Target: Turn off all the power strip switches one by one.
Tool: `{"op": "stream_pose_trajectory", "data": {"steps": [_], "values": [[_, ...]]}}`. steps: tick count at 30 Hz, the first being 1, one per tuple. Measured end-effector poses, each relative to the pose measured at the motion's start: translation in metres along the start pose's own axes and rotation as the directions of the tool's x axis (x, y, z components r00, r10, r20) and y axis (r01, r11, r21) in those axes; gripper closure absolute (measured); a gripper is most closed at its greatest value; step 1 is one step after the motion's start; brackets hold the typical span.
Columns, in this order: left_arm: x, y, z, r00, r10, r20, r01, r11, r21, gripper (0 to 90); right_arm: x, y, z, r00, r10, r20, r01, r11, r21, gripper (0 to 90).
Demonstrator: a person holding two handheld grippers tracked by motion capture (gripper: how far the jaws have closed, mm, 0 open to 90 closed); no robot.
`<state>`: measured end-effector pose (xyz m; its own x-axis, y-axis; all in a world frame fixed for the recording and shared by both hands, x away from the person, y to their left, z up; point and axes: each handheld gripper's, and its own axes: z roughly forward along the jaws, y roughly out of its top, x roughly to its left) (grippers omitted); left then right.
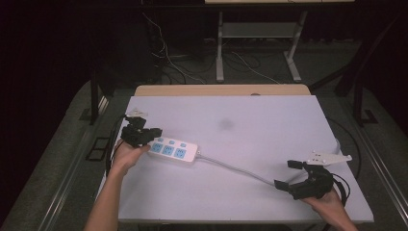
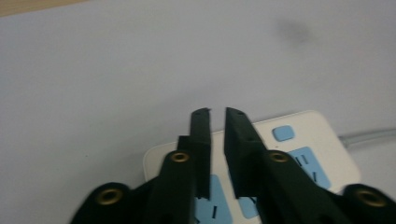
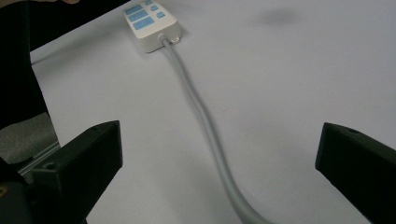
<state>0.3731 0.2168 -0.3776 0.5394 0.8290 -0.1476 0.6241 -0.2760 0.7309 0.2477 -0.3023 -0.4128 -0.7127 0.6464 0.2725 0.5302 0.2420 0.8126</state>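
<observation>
The power strip (image 1: 172,150) lies at the desk's (image 1: 250,120) left side; the left gripper (image 2: 217,114) hovers over its end, fingers nearly together around nothing. The right gripper (image 1: 288,174) (fingers wide apart) straddles the cable (image 3: 205,121) — a careless pull there could drag the strip askew.

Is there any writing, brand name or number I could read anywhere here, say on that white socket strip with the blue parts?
No readable text: the power strip shows blue socket faces and blue buttons without legible lettering, nor do its grey cable, the white table or the grippers bear any.
</observation>
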Motion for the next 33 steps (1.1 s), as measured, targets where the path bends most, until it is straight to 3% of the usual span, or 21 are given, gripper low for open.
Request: {"op": "stream_pose_trajectory", "data": {"steps": [4,7,11,15,23,27,33], "values": [[-0.001,0.0,-0.009,0.9996,-0.027,-0.01,0.026,0.9992,-0.029,58.7,0.001,0.0,0.0,1.0,0.0,-0.001,0.0,1.0,-0.003,0.5],[-0.004,0.001,-0.015,0.999,-0.043,0.008,0.044,0.9981,-0.044,39.2,0.001,0.001,0.0,1.0,-0.001,-0.002,0.001,1.0,-0.002,0.5],[-0.009,-0.001,-0.021,0.9986,-0.042,0.031,0.043,0.9979,-0.048,17.7,0.001,0.001,0.0,1.0,-0.002,-0.004,0.002,1.0,-0.005,0.5],[-0.017,-0.004,-0.028,0.9988,-0.046,0.016,0.047,0.9973,-0.057,0.0,0.001,0.001,0.0,1.0,-0.004,-0.006,0.004,1.0,-0.007,0.5],[-0.03,-0.023,-0.046,0.9988,-0.046,0.018,0.048,0.989,-0.14,0.0,0.002,0.001,-0.001,1.0,-0.001,-0.006,0.001,1.0,-0.012,0.5],[-0.037,-0.034,-0.048,0.9983,-0.046,0.035,0.052,0.9833,-0.175,0.0,0.002,0.001,-0.001,1.0,0.0,-0.007,0.0,1.0,-0.013,0.5],[-0.051,-0.049,-0.045,0.9975,-0.023,0.067,0.035,0.9816,-0.188,0.0,0.002,0.001,-0.002,1.0,0.002,-0.009,-0.002,1.0,-0.016,0.5]]}}
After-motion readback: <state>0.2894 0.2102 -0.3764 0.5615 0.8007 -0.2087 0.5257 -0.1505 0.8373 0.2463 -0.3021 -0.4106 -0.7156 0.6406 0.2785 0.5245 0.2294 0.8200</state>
